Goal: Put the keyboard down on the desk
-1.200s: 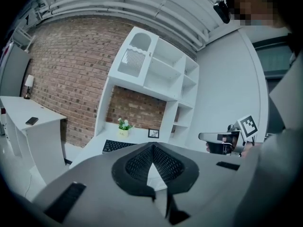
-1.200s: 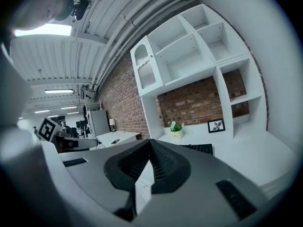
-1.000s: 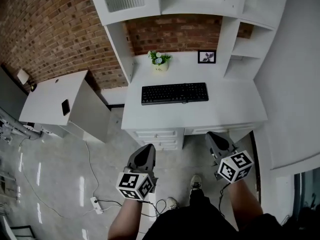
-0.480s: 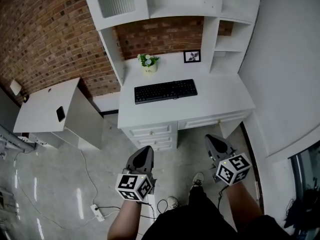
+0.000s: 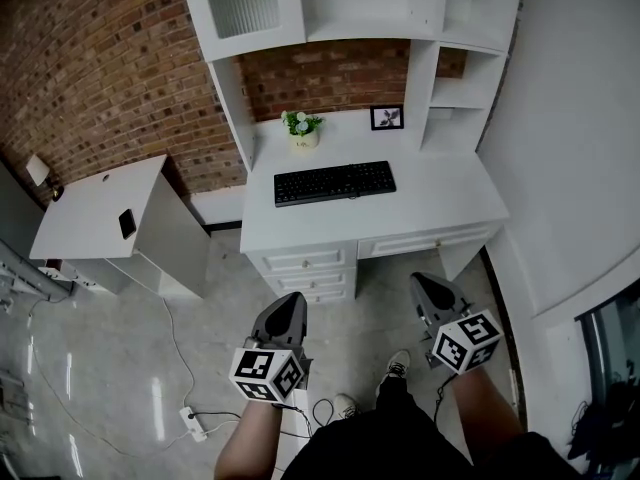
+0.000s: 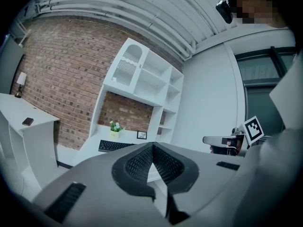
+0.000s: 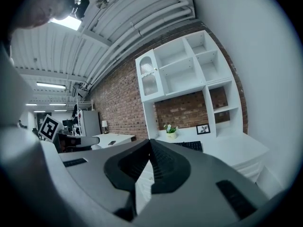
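Observation:
A black keyboard (image 5: 335, 182) lies flat on the white desk (image 5: 440, 203), near its middle, in front of the brick back wall. It shows small in the left gripper view (image 6: 115, 145) and the right gripper view (image 7: 190, 145) too. My left gripper (image 5: 292, 306) is shut and empty, held over the floor well short of the desk drawers. The right gripper (image 5: 424, 289) is likewise shut with nothing in it, at the same distance from the desk. Both point toward the desk.
A small potted plant (image 5: 301, 128) and a framed picture (image 5: 387, 118) stand at the back of the desk. White shelves (image 5: 350, 8) rise above it. A lower white side table (image 5: 90, 213) with a phone (image 5: 127, 223) stands to the left. Cables and a power strip (image 5: 193, 423) lie on the floor.
The desk has shifted left and farther off in the head view. Both grippers have drawn back from the desk, staying shut. The keyboard has not moved on the desk.

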